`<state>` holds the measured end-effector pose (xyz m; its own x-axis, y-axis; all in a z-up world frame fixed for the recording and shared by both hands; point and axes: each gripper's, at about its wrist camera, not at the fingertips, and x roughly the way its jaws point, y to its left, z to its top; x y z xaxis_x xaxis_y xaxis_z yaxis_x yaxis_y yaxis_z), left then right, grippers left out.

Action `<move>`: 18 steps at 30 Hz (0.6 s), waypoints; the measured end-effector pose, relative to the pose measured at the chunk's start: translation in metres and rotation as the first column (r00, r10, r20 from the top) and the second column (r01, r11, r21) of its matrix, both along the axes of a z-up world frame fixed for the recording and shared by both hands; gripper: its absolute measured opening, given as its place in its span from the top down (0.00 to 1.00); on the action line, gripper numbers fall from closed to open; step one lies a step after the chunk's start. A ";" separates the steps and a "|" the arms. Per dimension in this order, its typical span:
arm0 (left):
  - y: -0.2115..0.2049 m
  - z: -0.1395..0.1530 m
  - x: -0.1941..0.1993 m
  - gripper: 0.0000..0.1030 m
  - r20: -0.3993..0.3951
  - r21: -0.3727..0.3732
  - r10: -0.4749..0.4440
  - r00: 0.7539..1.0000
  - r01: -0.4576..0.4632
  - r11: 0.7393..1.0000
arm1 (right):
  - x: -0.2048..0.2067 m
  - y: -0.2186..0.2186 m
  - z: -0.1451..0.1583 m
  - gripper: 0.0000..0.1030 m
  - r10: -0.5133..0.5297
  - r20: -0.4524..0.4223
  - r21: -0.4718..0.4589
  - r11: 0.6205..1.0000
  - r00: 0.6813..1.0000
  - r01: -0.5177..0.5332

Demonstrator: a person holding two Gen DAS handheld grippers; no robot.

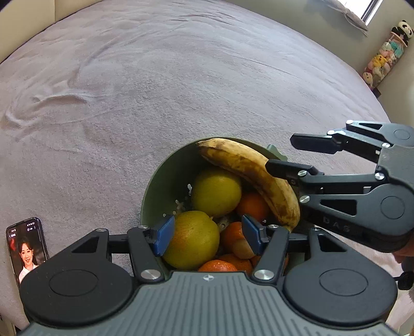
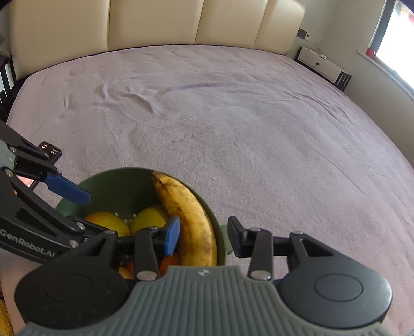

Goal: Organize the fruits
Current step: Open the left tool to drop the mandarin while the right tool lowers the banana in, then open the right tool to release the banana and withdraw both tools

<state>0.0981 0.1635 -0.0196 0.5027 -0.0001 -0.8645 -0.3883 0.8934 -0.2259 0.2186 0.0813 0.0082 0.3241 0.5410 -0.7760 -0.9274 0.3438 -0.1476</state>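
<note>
So from my seat, both grippers are parked over the green colander bowl (image 1: 160,186), which sits on the bed (image 1: 181,77) with its mauve blanket. The bowl is loaded: a spotty brown-flecked banana (image 1: 253,170) leans along the rim from about 12 to 4 o'clock, two yellow-green round fruits sit at the middle and around 8 o'clock (image 1: 216,191) (image 1: 192,239), and a few small oranges (image 1: 252,203) are tucked underneath toward 5 o'clock. My left gripper (image 1: 208,234) has its blue-padded fingers spread fairly wide, straddling the nearer yellow-green fruit; the left pad looks right up against it, but I can't tell if the other pad touches anything, so I wouldn't call it a grip. The right gripper (image 2: 204,237) comes in from the 3 o'clock side, fingers at a narrower gap; in its own view the left finger (image 2: 172,237) sits just inside the bowl beside the banana and the other finger (image 2: 236,239) hangs outside the rim, so the banana and bowl wall are between them, with a visible gap and nothing pinched. A phone (image 1: 27,248) with its screen lit lies on the blanket at about 9 o'clock from the bowl. Far corner has a stack of plush toys (image 1: 383,56), and a cream headboard (image 2: 155,23) sits at the top of the bed.
</note>
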 end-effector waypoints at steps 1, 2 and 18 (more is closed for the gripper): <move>-0.002 0.002 -0.001 0.32 0.006 0.004 -0.004 1.000 0.003 1.000 | -0.002 -0.002 0.004 0.62 -0.003 0.005 0.002 1.000 1.000 0.003; -0.004 0.004 -0.003 0.32 0.013 0.009 -0.008 1.000 0.008 1.000 | -0.004 -0.005 0.008 0.61 -0.007 0.012 0.005 1.000 1.000 0.007; -0.070 0.058 -0.043 0.32 0.201 0.212 -0.170 0.965 0.126 0.969 | -0.069 -0.105 0.060 0.29 -0.389 0.010 0.118 0.915 0.921 0.385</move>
